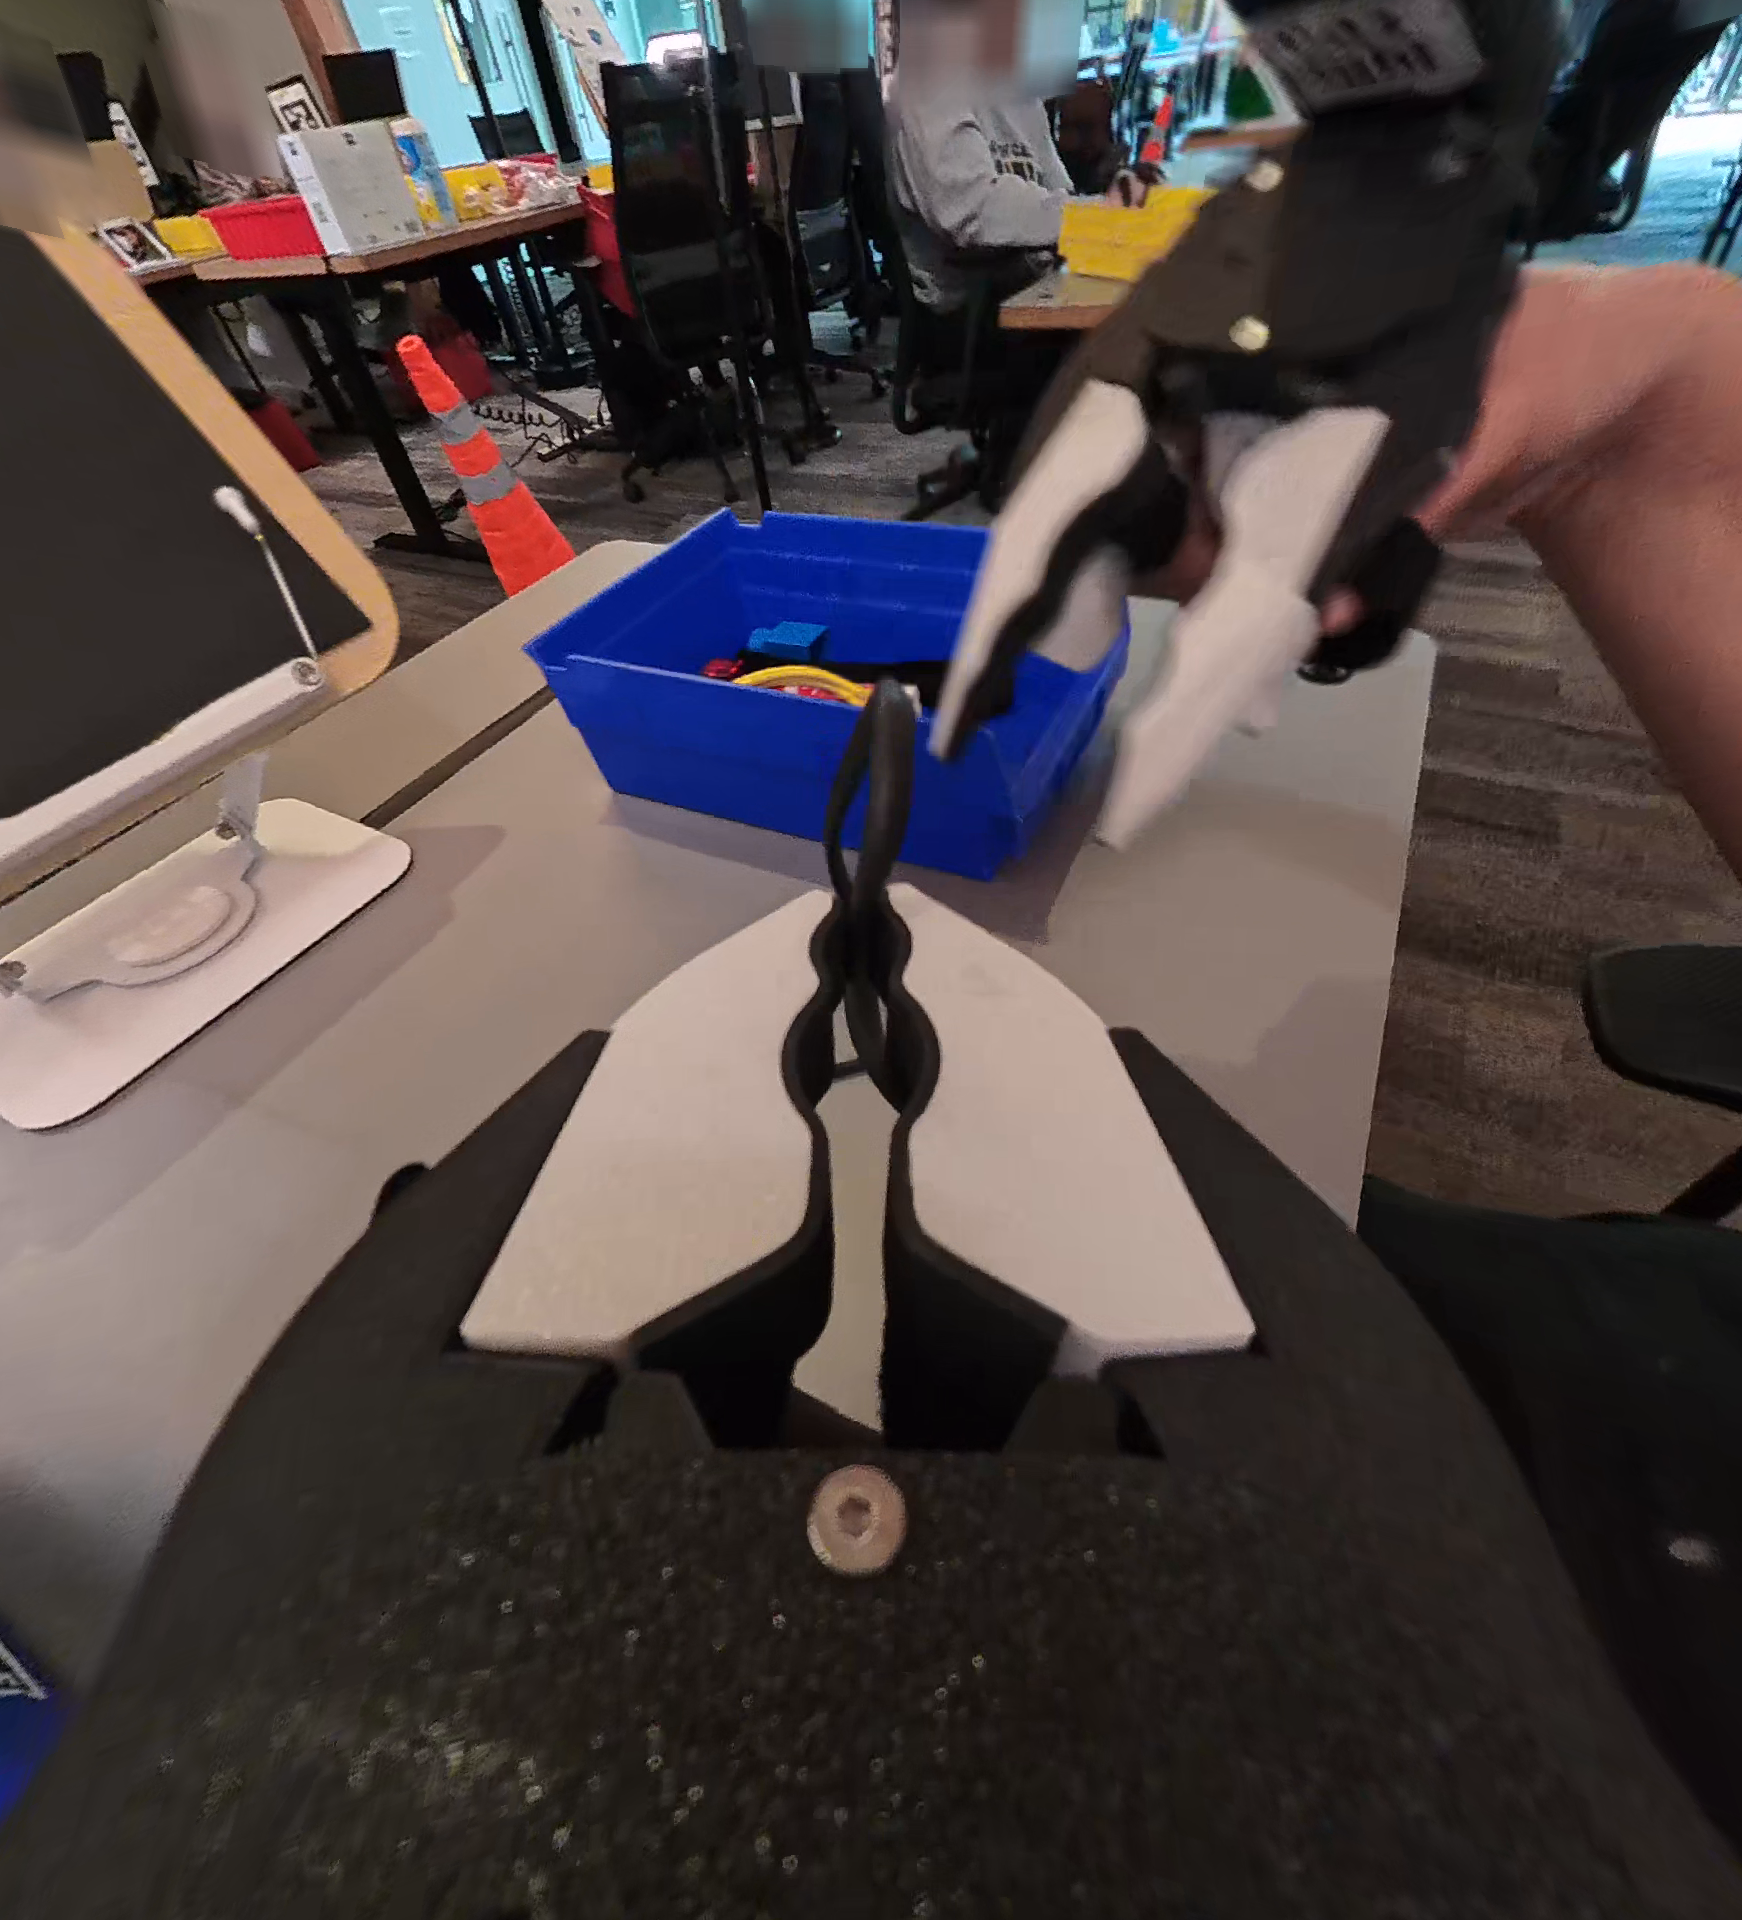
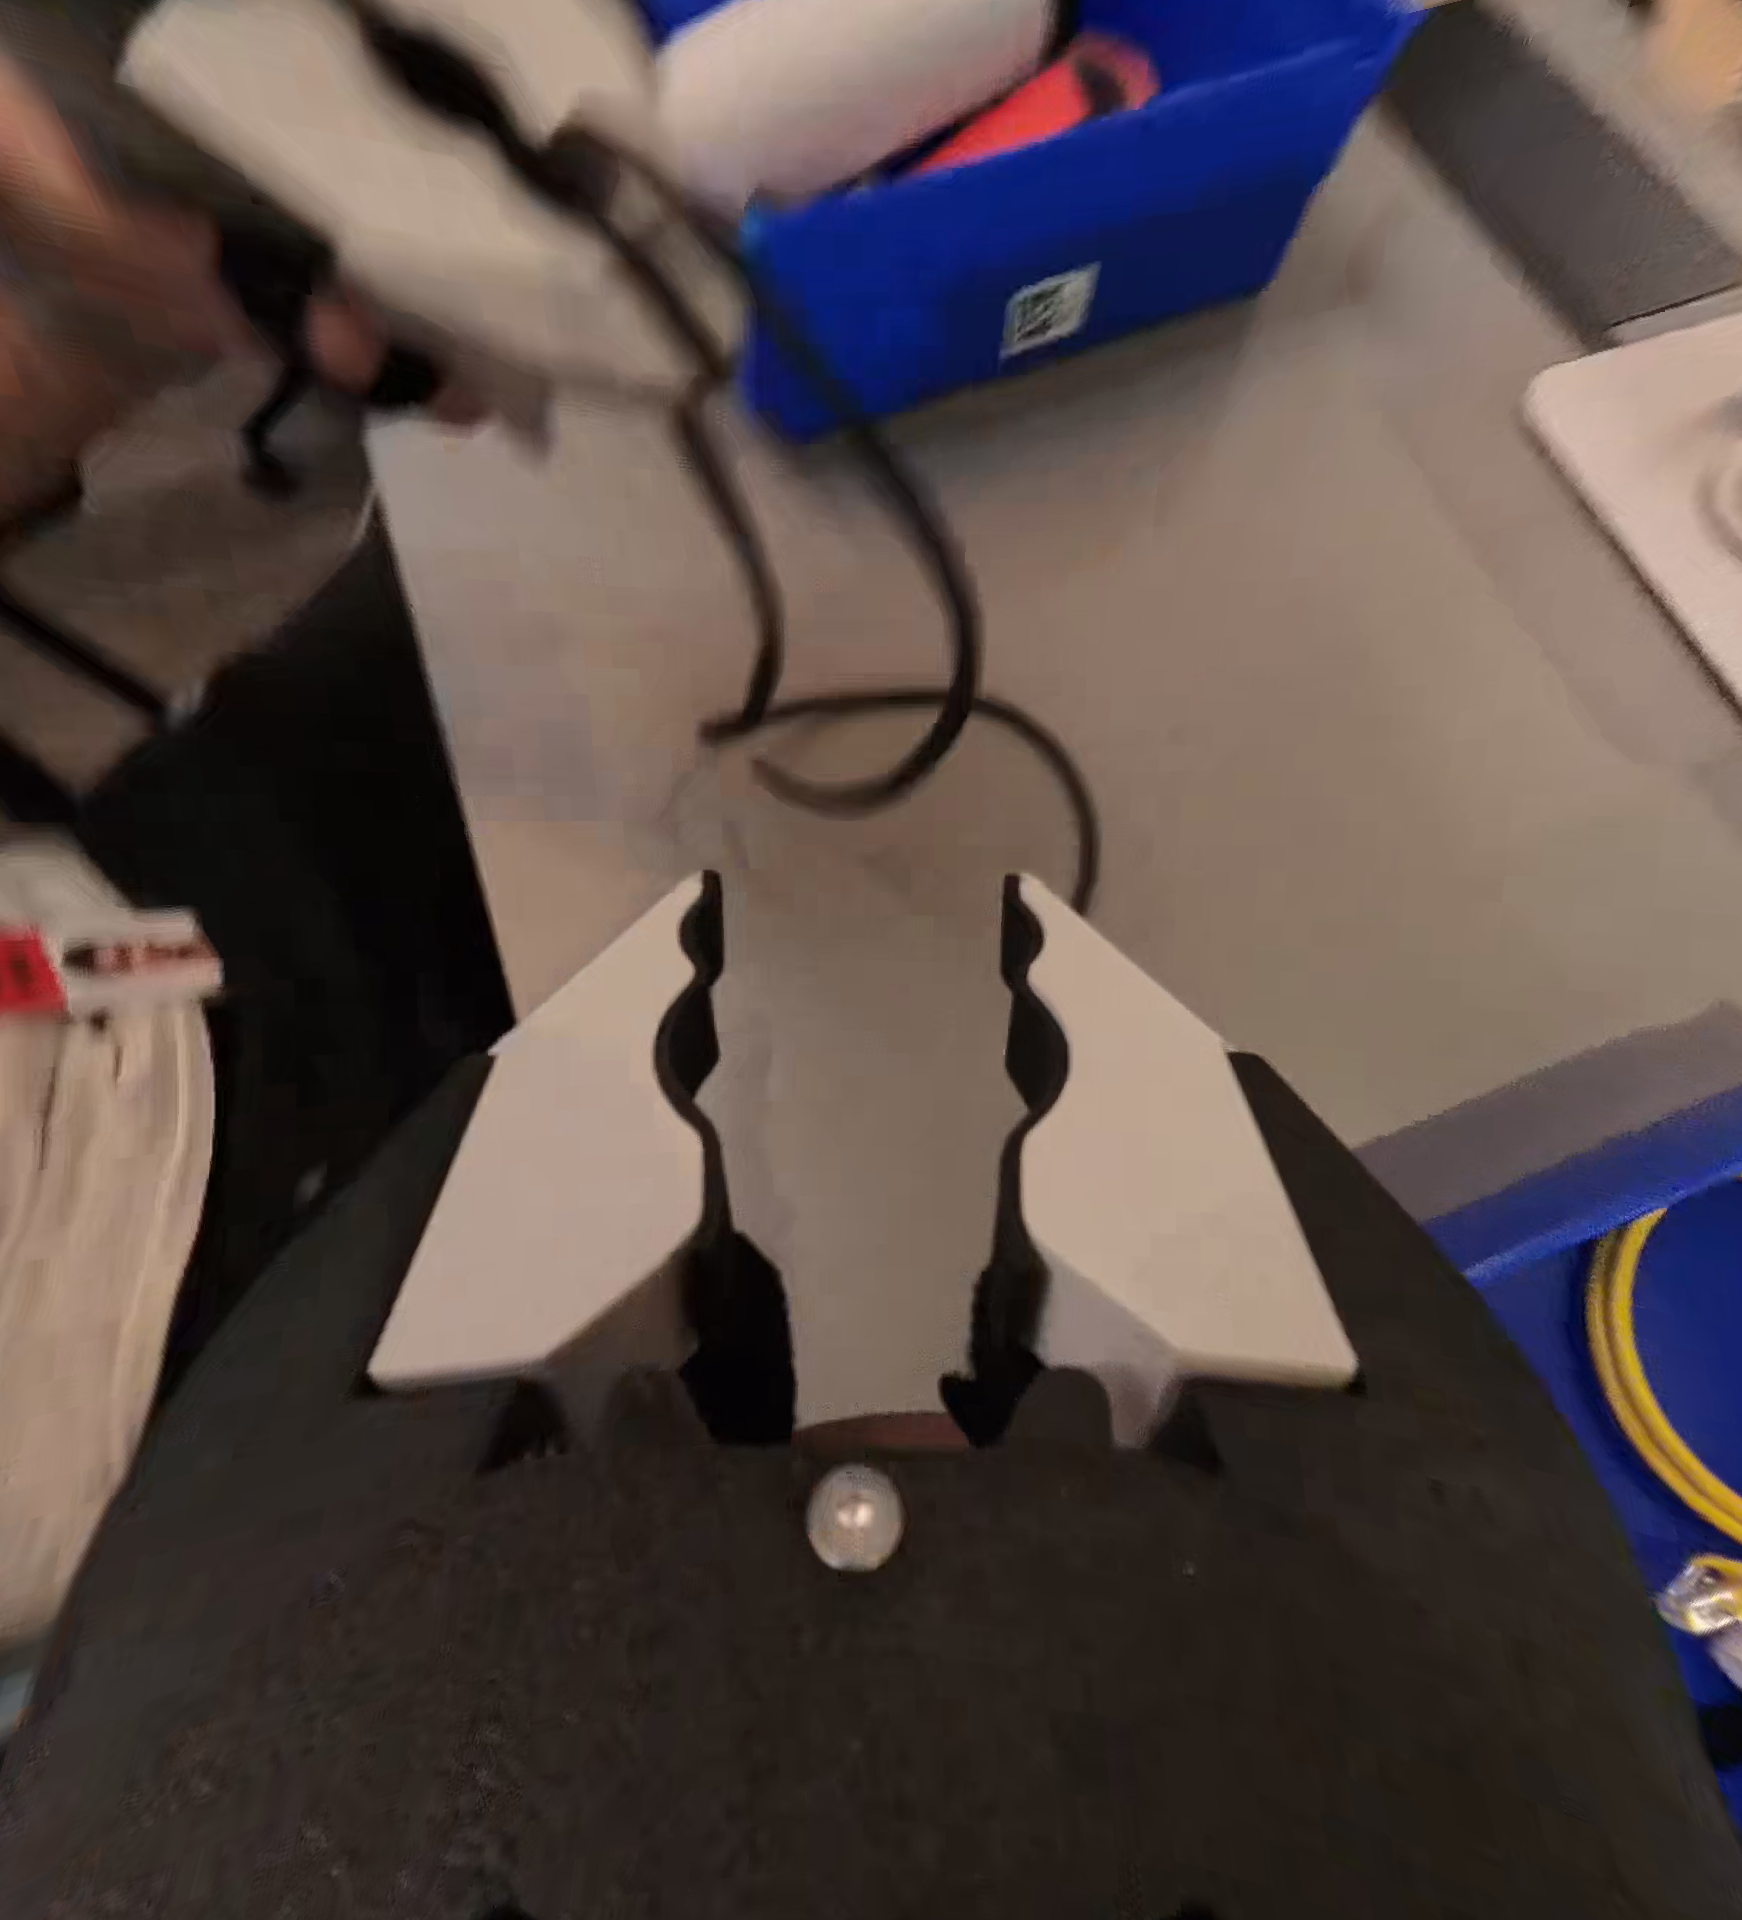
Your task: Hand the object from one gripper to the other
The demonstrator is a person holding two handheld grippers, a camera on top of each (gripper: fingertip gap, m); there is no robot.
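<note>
A black cable (image 1: 886,717) is clamped between my left gripper's fingertips (image 1: 862,935) and loops up in front of them. My left gripper is shut on it. In the right wrist view the left gripper (image 2: 638,239) is blurred at the top left, and the cable (image 2: 966,644) hangs from it in loose loops down to the grey table (image 2: 1262,675). My right gripper (image 2: 859,894) is open and empty, with the cable's lowest loop just beyond its tips. In the left wrist view the right gripper (image 1: 1028,790) hovers open, up and to the right of the cable, apart from it.
A blue bin (image 1: 794,769) with small items stands on the table behind the cable. A second blue bin (image 2: 1532,1226) holds a yellow cable (image 2: 1625,1403). A monitor on a white stand (image 1: 171,935) is at the left. An orange cone (image 1: 477,468), chairs and seated people are beyond. Spacing between my two grippers at the tips: around 9 centimeters.
</note>
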